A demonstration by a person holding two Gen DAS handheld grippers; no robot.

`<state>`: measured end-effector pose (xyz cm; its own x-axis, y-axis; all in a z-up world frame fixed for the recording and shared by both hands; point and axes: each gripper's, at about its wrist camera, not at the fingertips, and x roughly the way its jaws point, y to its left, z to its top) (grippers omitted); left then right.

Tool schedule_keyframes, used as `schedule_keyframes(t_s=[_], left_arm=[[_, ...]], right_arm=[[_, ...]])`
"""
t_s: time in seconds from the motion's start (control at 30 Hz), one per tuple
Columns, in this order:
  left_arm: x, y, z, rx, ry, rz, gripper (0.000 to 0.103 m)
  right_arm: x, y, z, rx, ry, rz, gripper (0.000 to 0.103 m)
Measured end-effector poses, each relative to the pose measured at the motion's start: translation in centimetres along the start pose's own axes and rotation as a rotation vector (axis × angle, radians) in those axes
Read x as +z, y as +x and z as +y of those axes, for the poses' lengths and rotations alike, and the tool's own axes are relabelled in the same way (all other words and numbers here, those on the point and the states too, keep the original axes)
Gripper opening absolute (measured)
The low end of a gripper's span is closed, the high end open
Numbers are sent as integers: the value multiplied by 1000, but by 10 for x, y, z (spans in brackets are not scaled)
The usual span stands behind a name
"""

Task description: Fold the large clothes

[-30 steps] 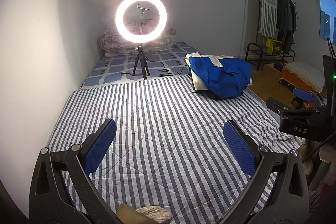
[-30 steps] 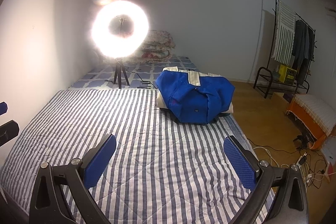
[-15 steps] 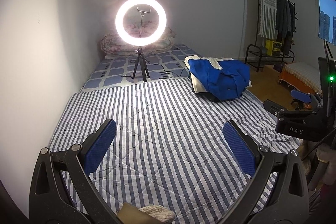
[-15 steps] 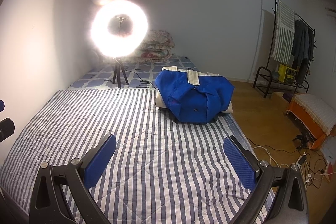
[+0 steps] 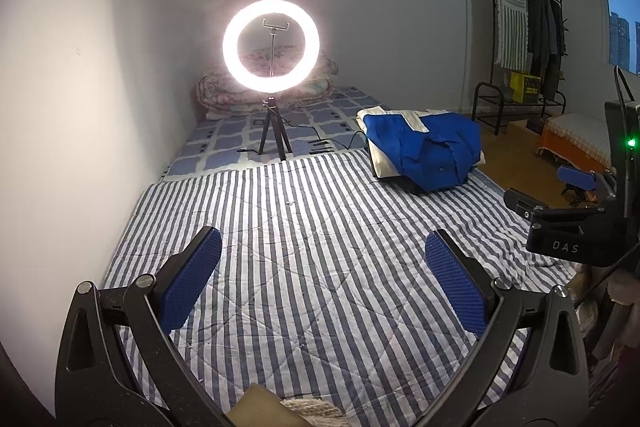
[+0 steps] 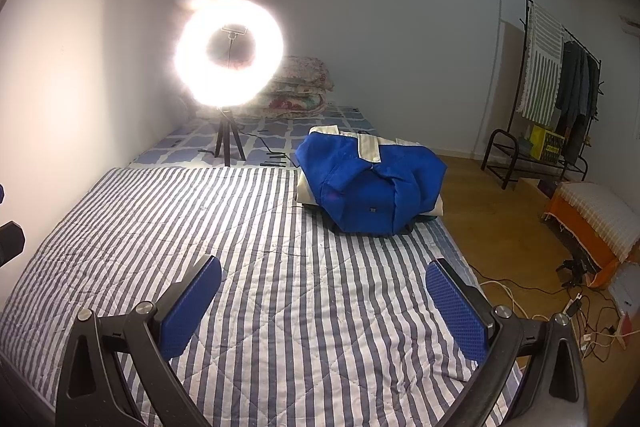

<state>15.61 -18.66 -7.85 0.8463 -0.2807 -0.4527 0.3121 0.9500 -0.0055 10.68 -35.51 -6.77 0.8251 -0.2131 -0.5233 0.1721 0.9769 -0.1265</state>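
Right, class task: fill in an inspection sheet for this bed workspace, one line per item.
Surface: striped quilt spread flat on the bed.
Job's things: blue garment heaped on cream cloth at the quilt's far right edge.
Clutter: lit ring light on a tripod; folded floral quilt behind.
Grippers: left gripper and right gripper open, empty.
Cables: white and black leads on the floor.
Surroundings: clothes rack, wooden floor.

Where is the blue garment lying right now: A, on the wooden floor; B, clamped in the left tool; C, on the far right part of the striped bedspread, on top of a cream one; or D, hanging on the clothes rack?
C: the blue garment rests on a cream garment at the far right of the striped bedspread, while the left tool and right tool are open and hold nothing.
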Motion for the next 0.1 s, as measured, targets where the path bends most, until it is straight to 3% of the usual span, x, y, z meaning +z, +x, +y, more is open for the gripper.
schedule_keyframes(t_s=[0.1], left_arm=[[0, 2, 2, 3, 2, 3, 103]], right_arm=[[0, 0, 0, -1, 2, 0, 103]])
